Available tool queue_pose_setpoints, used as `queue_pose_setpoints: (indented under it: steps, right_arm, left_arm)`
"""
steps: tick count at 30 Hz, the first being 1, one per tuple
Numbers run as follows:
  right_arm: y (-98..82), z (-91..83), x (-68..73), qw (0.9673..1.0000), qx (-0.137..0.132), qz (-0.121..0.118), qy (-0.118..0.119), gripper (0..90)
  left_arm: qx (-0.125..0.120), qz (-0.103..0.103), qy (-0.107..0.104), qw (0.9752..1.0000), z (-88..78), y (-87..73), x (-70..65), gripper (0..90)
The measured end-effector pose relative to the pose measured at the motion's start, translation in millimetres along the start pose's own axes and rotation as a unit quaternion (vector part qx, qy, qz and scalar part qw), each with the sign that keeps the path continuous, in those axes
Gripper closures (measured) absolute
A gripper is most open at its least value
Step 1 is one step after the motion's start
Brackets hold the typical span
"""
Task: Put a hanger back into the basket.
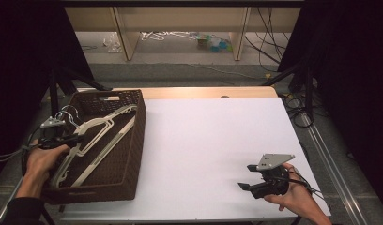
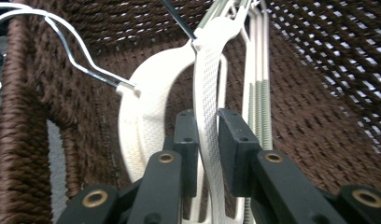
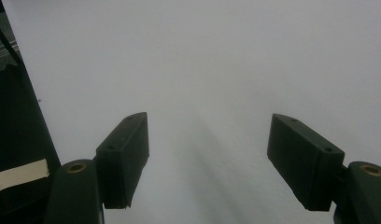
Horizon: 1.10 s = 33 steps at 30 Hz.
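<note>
A dark brown wicker basket (image 1: 141,136) stands at the table's left edge and holds white plastic hangers (image 1: 103,126) with wire hooks. My left gripper (image 1: 79,138) reaches over the basket's left rim into it. In the left gripper view its jaws (image 2: 208,119) straddle the thin perforated arm of one hanger (image 2: 205,70), slightly parted, the pads not clearly pressing on it. A second hanger (image 2: 146,102) with a metal hook (image 2: 72,42) lies just left of it against the basket wall (image 2: 319,116). My right gripper (image 1: 246,176) rests low over the white sheet at the front right, open and empty (image 3: 207,140).
A white sheet (image 1: 213,150) covers the table from the basket to the right edge. Black drapes and stand legs flank the table. Beyond the far edge are wooden shelf legs and loose cables on the floor.
</note>
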State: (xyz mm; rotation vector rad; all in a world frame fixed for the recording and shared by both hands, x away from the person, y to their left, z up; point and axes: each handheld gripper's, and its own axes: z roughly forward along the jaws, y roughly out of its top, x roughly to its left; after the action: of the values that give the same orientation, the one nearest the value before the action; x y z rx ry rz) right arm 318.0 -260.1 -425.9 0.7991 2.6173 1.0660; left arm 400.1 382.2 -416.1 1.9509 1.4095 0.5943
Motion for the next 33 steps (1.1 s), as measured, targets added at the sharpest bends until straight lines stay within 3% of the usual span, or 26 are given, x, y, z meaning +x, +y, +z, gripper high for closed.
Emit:
queue_pose_setpoints:
  steps: [6,15,24,30,31,32,33]
  right_arm:
    - [0.0,-0.4,-0.3,1.0000,-0.002,0.004,-0.003,30.4]
    - [0.2,0.3,-0.2,1.0000,-0.005,-0.002,-0.002,30.4]
    - [-0.2,-0.1,-0.6,1.0000,-0.006,0.003,-0.005,30.4]
    - [-1.3,0.1,-1.1,0.9999,-0.009,0.002,-0.009,30.3]
    - [-1.3,0.1,-1.1,0.9999,-0.009,0.002,-0.009,30.3]
    - [-1.3,0.2,-1.2,0.9999,-0.009,0.002,-0.008,30.3]
    - [-1.2,0.2,-1.2,0.9999,-0.010,0.003,-0.008,30.2]
  left_arm:
    - [0.017,-0.001,0.026,0.9995,0.5,-2.1,2.4,72.1]
    - [0.018,-0.005,0.025,0.9995,-2.9,-5.1,4.3,68.9]
    - [0.000,0.005,0.010,0.9999,-10.3,0.8,-4.8,62.0]
    - [-0.039,-0.012,0.007,0.9991,-19.5,6.9,-14.8,55.2]
    - [-0.039,-0.012,0.007,0.9991,-19.5,6.9,-14.8,54.1]
    - [-0.034,0.001,0.006,0.9994,-22.9,8.1,-14.5,54.1]
    - [-0.047,-0.011,0.003,0.9988,-23.5,8.8,-17.7,53.3]
